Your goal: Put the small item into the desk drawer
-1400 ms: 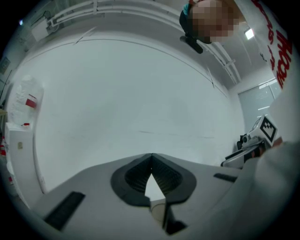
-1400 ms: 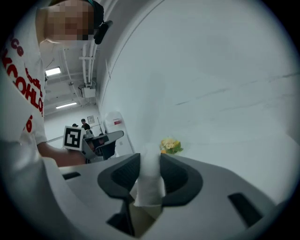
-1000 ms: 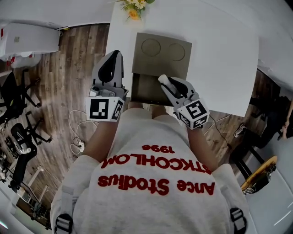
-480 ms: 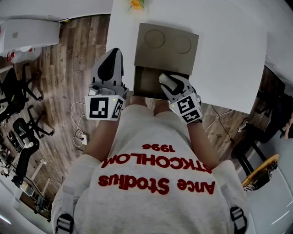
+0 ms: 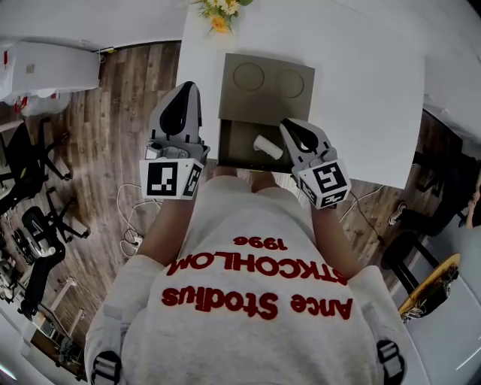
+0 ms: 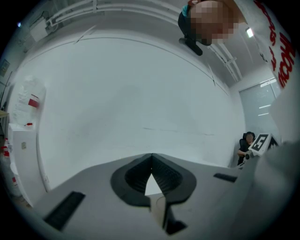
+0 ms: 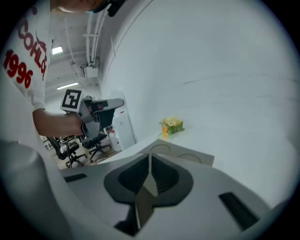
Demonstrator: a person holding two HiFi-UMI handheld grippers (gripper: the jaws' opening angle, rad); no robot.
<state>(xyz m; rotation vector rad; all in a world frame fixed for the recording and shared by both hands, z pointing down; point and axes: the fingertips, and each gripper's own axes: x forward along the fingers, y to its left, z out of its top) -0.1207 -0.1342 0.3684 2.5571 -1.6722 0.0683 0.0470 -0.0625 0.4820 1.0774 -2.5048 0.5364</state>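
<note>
Inside the open drawer (image 5: 239,143) of the grey-brown desk unit (image 5: 267,83), the small item (image 5: 268,147) is seen lying on its side, skewed to the drawer front. It reads as a short white cylinder with rounded ends, plain and pale against the dark drawer floor. It is placed in the right half of the drawer, just left of the right gripper (image 7: 150,161) and clear of its jaws.

Right gripper: the jaws are caught closing, with the tips already met in its own view and nothing between them. Left gripper (image 6: 151,161): the jaws are together at the tips with nothing clamped, and it is held over the wooden floor (image 5: 120,113), left of the white desk (image 5: 368,90) and well apart from the drawer.

Hidden or unclear:
- The drawer's near edge is covered by the person's sweatshirt (image 5: 255,301).
- Its right end is blocked by the right gripper body.
- The item is not picked up in either gripper view.
- Surface detail on the item is too small to be resolved.
- The flowers (image 5: 218,15) are cut off at the top edge of the head view.
- Little beyond a plain white surface is shown in the left gripper view.
</note>
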